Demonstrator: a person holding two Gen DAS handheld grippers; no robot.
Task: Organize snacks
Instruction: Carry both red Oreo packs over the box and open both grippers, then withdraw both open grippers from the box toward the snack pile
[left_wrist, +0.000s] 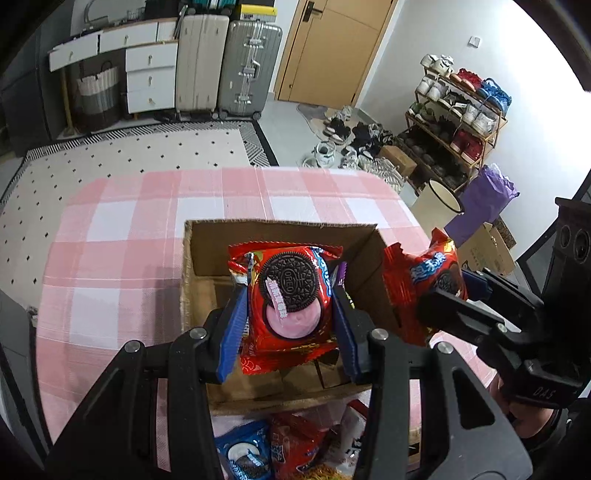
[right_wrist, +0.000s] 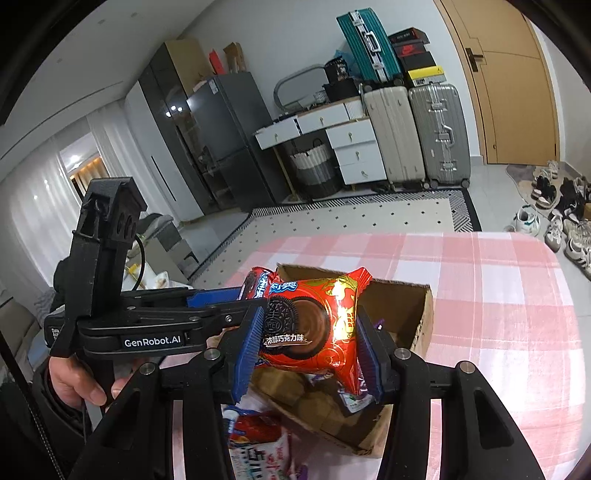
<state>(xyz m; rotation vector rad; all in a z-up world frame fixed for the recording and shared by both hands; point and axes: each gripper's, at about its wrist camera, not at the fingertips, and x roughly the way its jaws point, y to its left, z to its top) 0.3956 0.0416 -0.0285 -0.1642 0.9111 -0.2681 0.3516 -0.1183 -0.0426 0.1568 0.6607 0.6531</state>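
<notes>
My left gripper (left_wrist: 290, 314) is clamped on 1 red Oreo pack (left_wrist: 291, 299) above the open cardboard box (left_wrist: 280, 236), my right gripper (right_wrist: 308, 341) pinches another red Oreo pack (right_wrist: 314, 325) just over its rim, purple packets (right_wrist: 352, 400) lying inside.

Two red Oreo packs (left_wrist: 291, 302) (right_wrist: 314, 325); one cardboard box (left_wrist: 280, 236); two suitcases (left_wrist: 225, 62).

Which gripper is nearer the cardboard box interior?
Left. The left gripper holds its packet over the cardboard box opening; the right gripper sits just outside the box's right wall.
</notes>
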